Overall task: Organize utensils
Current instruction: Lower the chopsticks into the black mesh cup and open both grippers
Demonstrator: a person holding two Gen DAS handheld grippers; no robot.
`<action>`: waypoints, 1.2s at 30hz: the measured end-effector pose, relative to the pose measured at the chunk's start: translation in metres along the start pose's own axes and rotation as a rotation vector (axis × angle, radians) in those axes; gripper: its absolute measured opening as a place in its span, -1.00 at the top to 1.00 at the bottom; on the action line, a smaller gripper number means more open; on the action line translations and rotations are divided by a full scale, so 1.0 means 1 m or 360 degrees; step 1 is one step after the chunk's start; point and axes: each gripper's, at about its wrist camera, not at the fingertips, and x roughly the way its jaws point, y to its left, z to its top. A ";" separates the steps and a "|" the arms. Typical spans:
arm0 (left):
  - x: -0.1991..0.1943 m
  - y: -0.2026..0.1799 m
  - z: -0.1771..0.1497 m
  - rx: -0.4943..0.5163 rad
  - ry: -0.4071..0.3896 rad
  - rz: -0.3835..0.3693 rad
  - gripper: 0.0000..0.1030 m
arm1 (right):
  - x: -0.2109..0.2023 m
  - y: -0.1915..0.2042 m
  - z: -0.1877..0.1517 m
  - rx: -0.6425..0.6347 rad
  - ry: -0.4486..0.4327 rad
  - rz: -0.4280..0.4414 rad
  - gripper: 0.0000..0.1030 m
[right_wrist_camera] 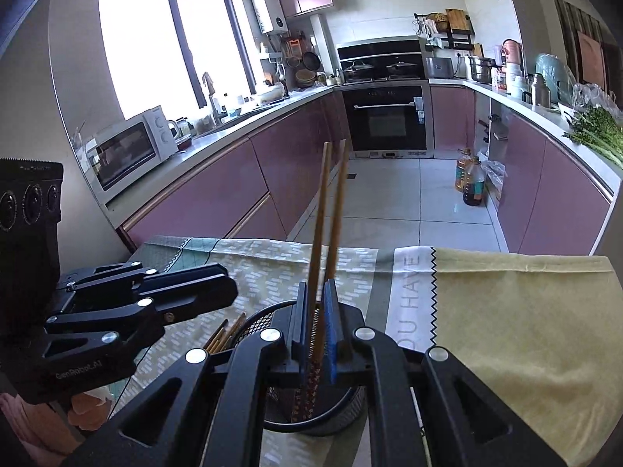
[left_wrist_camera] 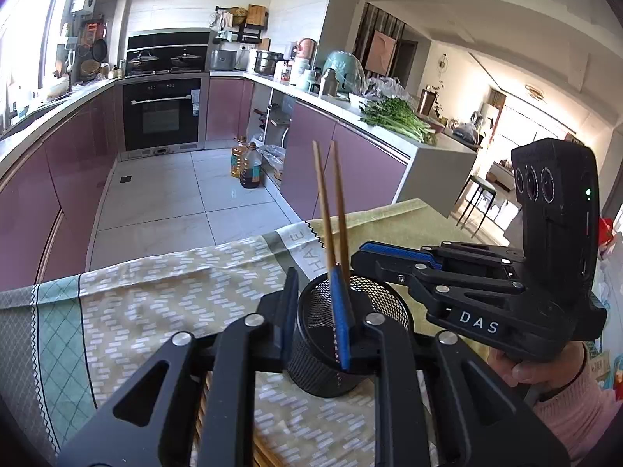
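Observation:
A black mesh holder (left_wrist_camera: 342, 334) stands on the tablecloth (left_wrist_camera: 163, 303). Two wooden chopsticks (left_wrist_camera: 329, 210) stand upright with their lower ends inside it. My left gripper (left_wrist_camera: 317, 319) is open, its fingers on either side of the holder, not visibly squeezing it. My right gripper (right_wrist_camera: 316, 330) is shut on the chopsticks (right_wrist_camera: 327, 225) just above the holder (right_wrist_camera: 311, 408); it shows in the left wrist view (left_wrist_camera: 393, 257) to the right of the chopsticks. More chopsticks (right_wrist_camera: 224, 336) lie on the cloth left of the holder.
The table's far edge (right_wrist_camera: 272, 243) drops to a tiled kitchen floor (left_wrist_camera: 163, 202). Purple cabinets (right_wrist_camera: 218, 194) and an oven (left_wrist_camera: 161, 113) line the walls. Oil bottles (left_wrist_camera: 247, 163) stand on the floor. Greens (left_wrist_camera: 397, 118) lie on the right counter.

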 end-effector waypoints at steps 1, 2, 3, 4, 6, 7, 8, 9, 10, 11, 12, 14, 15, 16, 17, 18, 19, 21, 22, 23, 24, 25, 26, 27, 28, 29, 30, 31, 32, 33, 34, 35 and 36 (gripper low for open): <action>-0.004 0.001 -0.001 -0.0005 -0.0014 0.0004 0.63 | -0.003 0.000 -0.001 0.0007 -0.0014 0.0001 0.73; -0.010 0.002 -0.002 -0.0008 -0.0034 0.0012 0.61 | -0.005 0.001 -0.002 0.0008 -0.0025 -0.0005 0.69; -0.015 0.003 -0.003 -0.0006 -0.0055 0.0025 0.59 | -0.009 0.002 -0.003 0.0003 -0.0041 -0.0010 0.63; -0.023 0.003 -0.005 0.0000 -0.0083 0.0044 0.52 | -0.014 0.004 -0.003 -0.0003 -0.0061 -0.0006 0.55; -0.040 0.006 -0.010 0.0007 -0.0139 0.0077 0.38 | -0.027 0.010 -0.006 -0.0027 -0.0116 0.0012 0.41; -0.050 0.007 -0.014 0.0014 -0.0168 0.0095 0.33 | -0.034 0.014 -0.009 -0.0047 -0.0140 0.0025 0.34; -0.059 0.010 -0.017 0.0016 -0.0194 0.0111 0.30 | -0.040 0.018 -0.011 -0.0065 -0.0161 0.0038 0.31; -0.069 0.012 -0.022 0.0016 -0.0219 0.0126 0.27 | -0.046 0.023 -0.013 -0.0086 -0.0182 0.0055 0.27; -0.077 0.015 -0.024 0.0015 -0.0233 0.0135 0.19 | -0.052 0.027 -0.016 -0.0104 -0.0195 0.0079 0.21; -0.085 0.018 -0.030 0.0017 -0.0244 0.0149 0.13 | -0.057 0.033 -0.021 -0.0127 -0.0202 0.0120 0.18; -0.091 0.020 -0.034 0.0017 -0.0246 0.0166 0.13 | -0.060 0.038 -0.025 -0.0143 -0.0203 0.0146 0.15; -0.100 0.025 -0.047 0.0029 -0.0225 0.0213 0.11 | -0.061 0.047 -0.036 -0.0157 -0.0176 0.0226 0.12; -0.102 0.027 -0.054 0.0030 -0.0208 0.0235 0.11 | -0.059 0.052 -0.042 -0.0164 -0.0149 0.0264 0.12; -0.103 0.030 -0.061 0.0026 -0.0185 0.0259 0.11 | -0.058 0.056 -0.047 -0.0173 -0.0130 0.0283 0.12; -0.104 0.033 -0.068 0.0016 -0.0158 0.0272 0.11 | -0.053 0.062 -0.053 -0.0184 -0.0102 0.0293 0.12; -0.104 0.037 -0.074 0.0001 -0.0132 0.0274 0.11 | -0.049 0.065 -0.059 -0.0187 -0.0076 0.0298 0.12; -0.103 0.042 -0.083 -0.0018 -0.0101 0.0278 0.11 | -0.045 0.068 -0.063 -0.0182 -0.0049 0.0307 0.12; -0.101 0.049 -0.096 -0.0047 -0.0048 0.0296 0.11 | -0.031 0.071 -0.073 -0.0152 0.0031 0.0329 0.12; -0.099 0.052 -0.103 -0.0064 -0.0019 0.0306 0.11 | -0.026 0.073 -0.079 -0.0143 0.0062 0.0327 0.12; -0.098 0.056 -0.110 -0.0079 0.0010 0.0315 0.11 | -0.018 0.075 -0.084 -0.0130 0.0109 0.0322 0.12; -0.095 0.059 -0.116 -0.0094 0.0044 0.0325 0.11 | -0.014 0.077 -0.089 -0.0125 0.0139 0.0321 0.12; -0.091 0.062 -0.122 -0.0105 0.0071 0.0334 0.11 | -0.009 0.079 -0.092 -0.0120 0.0168 0.0319 0.12; -0.089 0.064 -0.127 -0.0116 0.0098 0.0339 0.11 | -0.004 0.082 -0.096 -0.0114 0.0201 0.0315 0.12; -0.086 0.067 -0.134 -0.0127 0.0127 0.0340 0.12 | -0.001 0.083 -0.099 -0.0112 0.0222 0.0311 0.13; -0.083 0.070 -0.140 -0.0139 0.0158 0.0342 0.13 | 0.003 0.085 -0.100 -0.0110 0.0242 0.0304 0.14; -0.081 0.071 -0.145 -0.0150 0.0180 0.0342 0.14 | 0.006 0.087 -0.103 -0.0109 0.0260 0.0298 0.15; -0.079 0.072 -0.148 -0.0163 0.0204 0.0337 0.14 | 0.009 0.086 -0.105 -0.0107 0.0275 0.0292 0.17; -0.076 0.071 -0.147 -0.0177 0.0220 0.0329 0.14 | 0.011 0.086 -0.107 -0.0106 0.0289 0.0285 0.21; -0.074 0.071 -0.149 -0.0184 0.0233 0.0325 0.15 | 0.013 0.087 -0.108 -0.0105 0.0301 0.0281 0.21; -0.072 0.072 -0.151 -0.0187 0.0244 0.0326 0.15 | 0.015 0.088 -0.109 -0.0104 0.0312 0.0278 0.22; -0.072 0.072 -0.153 -0.0188 0.0254 0.0325 0.16 | 0.016 0.088 -0.110 -0.0102 0.0321 0.0275 0.24; -0.071 0.071 -0.155 -0.0188 0.0263 0.0323 0.16 | 0.018 0.089 -0.112 -0.0102 0.0334 0.0267 0.26; -0.071 0.071 -0.157 -0.0187 0.0271 0.0323 0.16 | 0.019 0.090 -0.113 -0.0104 0.0343 0.0263 0.30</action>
